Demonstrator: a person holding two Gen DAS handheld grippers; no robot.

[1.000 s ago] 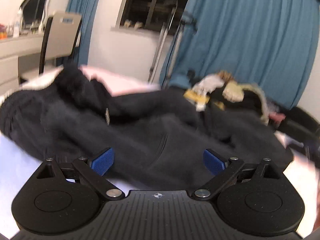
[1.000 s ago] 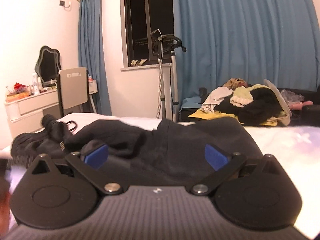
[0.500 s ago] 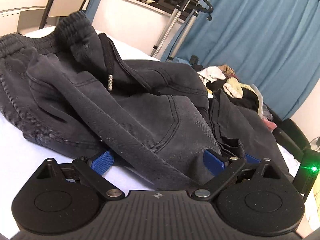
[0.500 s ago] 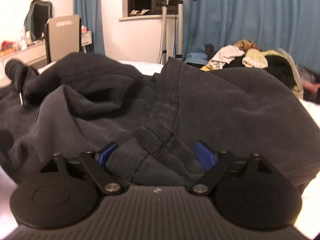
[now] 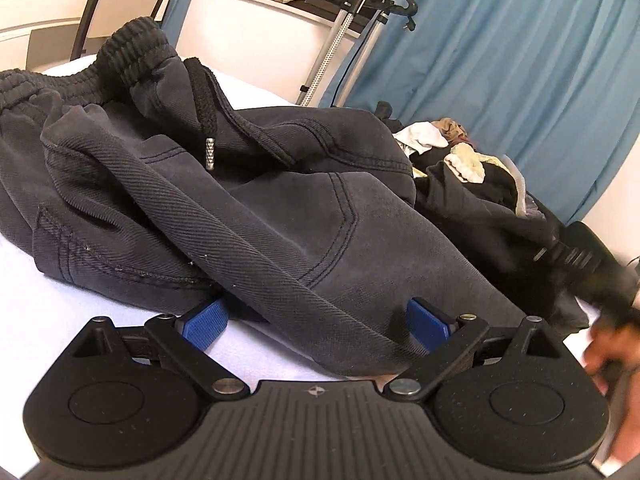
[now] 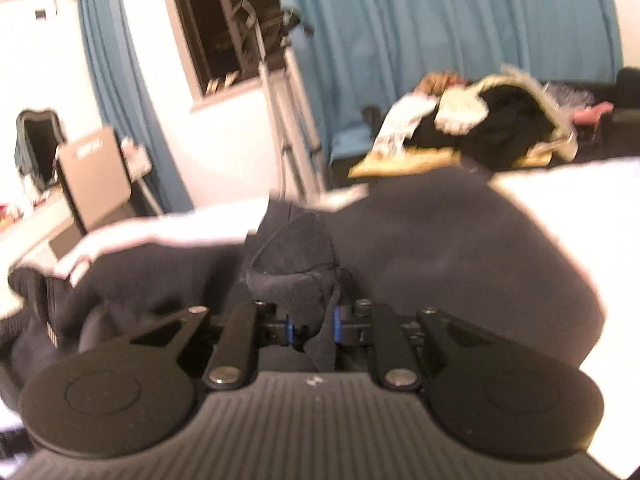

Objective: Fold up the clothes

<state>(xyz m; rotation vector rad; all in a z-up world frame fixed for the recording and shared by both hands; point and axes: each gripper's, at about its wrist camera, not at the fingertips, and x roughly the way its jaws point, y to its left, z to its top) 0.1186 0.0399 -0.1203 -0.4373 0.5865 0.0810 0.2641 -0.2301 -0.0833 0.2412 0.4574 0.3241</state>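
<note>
A pair of dark grey trousers [image 5: 280, 216] lies crumpled on the white bed, its ribbed waistband [image 5: 132, 52] and drawstring tip [image 5: 210, 154] at the far left. My left gripper [image 5: 316, 320] is open, its blue pads on either side of a fold of the trouser edge. My right gripper [image 6: 314, 326] is shut on a bunched fold of the trousers [image 6: 460, 248] and holds it raised; that view is blurred. The right gripper's body and a hand show at the right edge of the left wrist view [image 5: 592, 276].
A heap of other clothes [image 5: 472, 168] lies at the far side of the bed [image 5: 60, 308]. A garment steamer stand [image 5: 344, 32] and blue curtains [image 5: 500, 48] stand behind. A chair [image 6: 96, 176] and a dressing table are at the far left.
My right gripper has shut on a fold of the trousers and lifted it, tilting. My left gripper has moved in closer to the trouser edge and stays open.
</note>
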